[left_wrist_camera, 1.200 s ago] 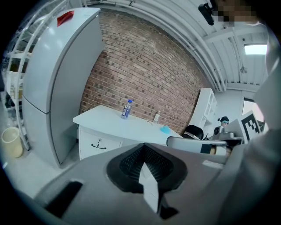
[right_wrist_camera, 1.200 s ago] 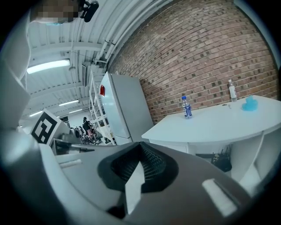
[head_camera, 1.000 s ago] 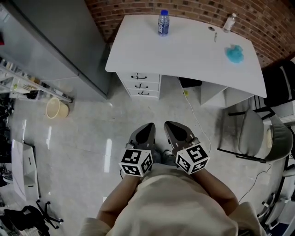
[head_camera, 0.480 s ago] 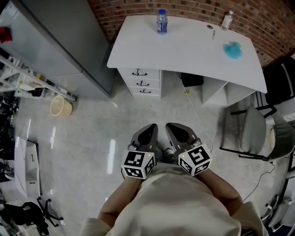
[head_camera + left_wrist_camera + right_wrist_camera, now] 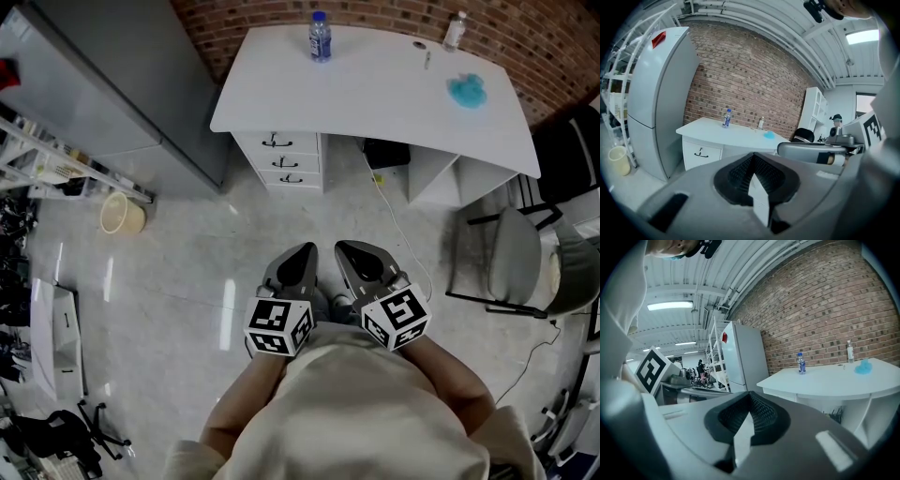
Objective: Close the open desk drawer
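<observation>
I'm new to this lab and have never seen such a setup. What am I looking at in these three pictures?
There is no robot here. A person holds a grey two-jaw gripper in each hand. The patterned cubes are part of those tools.

The top-down picture comes from a camera on the person's head. The left gripper shows at its left, with the right gripper beside it. The other two pictures come from wide-angle cameras riding on each gripper and looking along its jaws. Both pairs of jaws are shut, with nothing between them.

Some way ahead, a white desk stands against a brick wall, with three drawers under its left end. On it are a clear water bottle with a blue label, a smaller clear bottle and a crumpled blue thing, perhaps a cloth.
</observation>
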